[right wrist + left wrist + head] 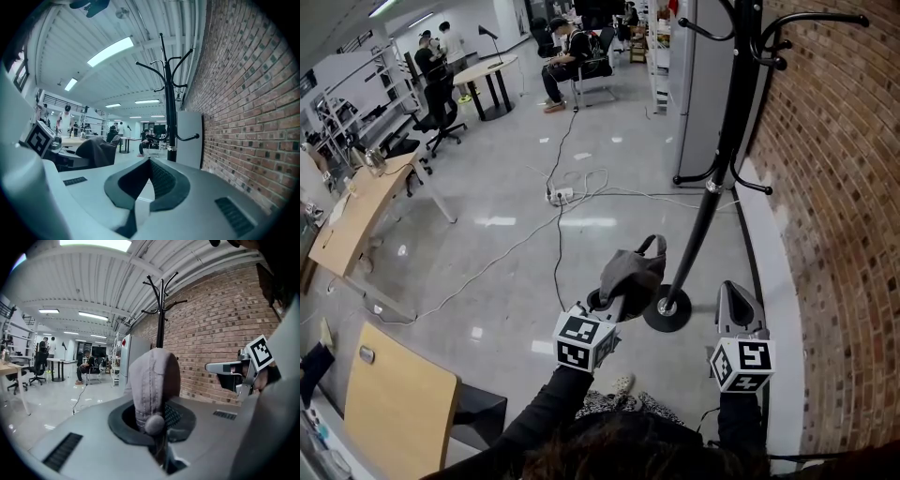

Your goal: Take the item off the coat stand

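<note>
The left gripper (157, 423) has its fingers pressed together on a grey cap (631, 270). They pinch the fabric low down, so the crown stands up past the fingertips and the rest bunches around them. Just beyond these fingers and to their right rises the black coat stand (713, 201), its round base (667, 310) on the floor close beside the cap. The cap touches neither the pole nor any hook, and the hooks that show in both gripper views hang bare. Right of the pole, the right gripper (150, 162) holds nothing. Its fingers are drawn in so the tips meet, the stand is ahead of them and slightly to their left, and the brick wall (253, 103) runs along their right side. By the look of it, the lifting-off step is as good as done, since the item is already clear of the stand and in the left fingers. The next move probably calls for a steady pinch while the cap is carried away from the pole, taking care that the loose fabric does not catch a lower hook. The right fingers have no evident part to play.
</note>
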